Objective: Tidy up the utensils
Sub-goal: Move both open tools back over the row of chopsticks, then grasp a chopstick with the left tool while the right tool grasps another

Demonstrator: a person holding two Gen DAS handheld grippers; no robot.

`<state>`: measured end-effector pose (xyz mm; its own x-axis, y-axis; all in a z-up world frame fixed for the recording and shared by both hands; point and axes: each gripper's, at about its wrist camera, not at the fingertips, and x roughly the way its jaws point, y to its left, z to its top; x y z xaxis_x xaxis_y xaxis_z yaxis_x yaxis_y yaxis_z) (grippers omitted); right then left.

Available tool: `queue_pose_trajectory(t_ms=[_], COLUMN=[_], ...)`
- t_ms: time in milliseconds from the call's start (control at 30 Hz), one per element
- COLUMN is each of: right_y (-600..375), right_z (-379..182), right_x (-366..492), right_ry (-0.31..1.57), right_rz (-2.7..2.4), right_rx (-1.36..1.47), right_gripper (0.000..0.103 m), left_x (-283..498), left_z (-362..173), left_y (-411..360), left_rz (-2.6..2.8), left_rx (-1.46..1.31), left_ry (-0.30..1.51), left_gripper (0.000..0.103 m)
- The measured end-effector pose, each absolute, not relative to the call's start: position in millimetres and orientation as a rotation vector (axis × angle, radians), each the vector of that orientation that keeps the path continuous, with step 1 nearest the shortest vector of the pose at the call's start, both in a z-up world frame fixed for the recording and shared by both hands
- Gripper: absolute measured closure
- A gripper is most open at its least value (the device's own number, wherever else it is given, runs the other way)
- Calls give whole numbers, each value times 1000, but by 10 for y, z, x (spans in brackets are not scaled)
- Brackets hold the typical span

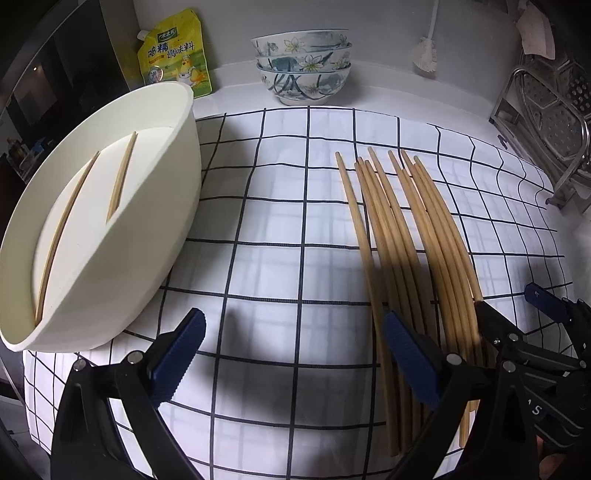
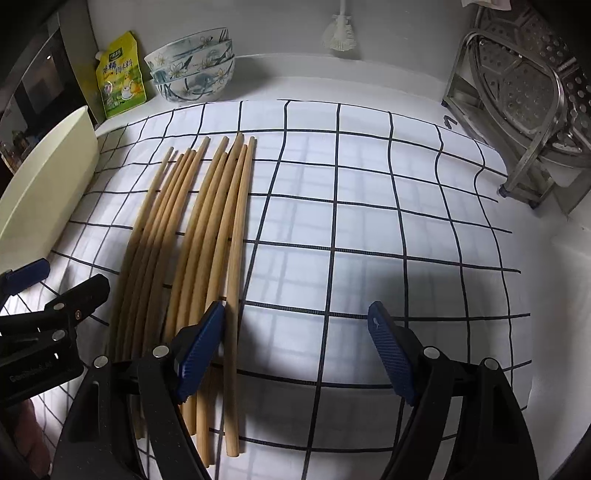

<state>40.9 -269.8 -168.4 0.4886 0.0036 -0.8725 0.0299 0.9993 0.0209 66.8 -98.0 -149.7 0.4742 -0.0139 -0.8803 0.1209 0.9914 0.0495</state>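
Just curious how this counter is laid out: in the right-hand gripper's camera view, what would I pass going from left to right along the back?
Yellow seasoning pouch → stacked flowered bowls → white brush hanging on the wall → metal rack with perforated steamer plates.

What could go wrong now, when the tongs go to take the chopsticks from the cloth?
1. The chopsticks lie packed side by side, so the open right tongs may take several or scatter them.
2. The left tongs are close beside; the two may collide.
3. The white container looks tilted and might tip.
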Motion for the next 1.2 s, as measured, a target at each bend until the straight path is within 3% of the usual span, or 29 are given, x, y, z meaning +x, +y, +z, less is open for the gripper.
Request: queue_pose_trajectory(t_ms=[900,1000,1100,1167,1200], right_y=[-2744,-2714,-2666,-2624,-2605], right_z=[-1651,-1645,-1633,-1625,-1624], right_x=[624,640,636,632,632], right_ry=[1020,1015,1006,1005,1005], right_rz=[4,31,50,66,70], right_rx=[-20,-22,-34,-43,-48], right_gripper=[30,41,59,79,85], left_x=[890,904,897,875,868], left_z=[-1632,-1609,-1580,-1566,-1560], left_y=[-1098,-1124,-1139,-1178,-1193], left_rz=[-41,-69,-98,-113,-126], left_rx=[133,126,87,92,90], left_ry=[1054,1051,1061,1059,1062], left_gripper=[9,21,46,68,75])
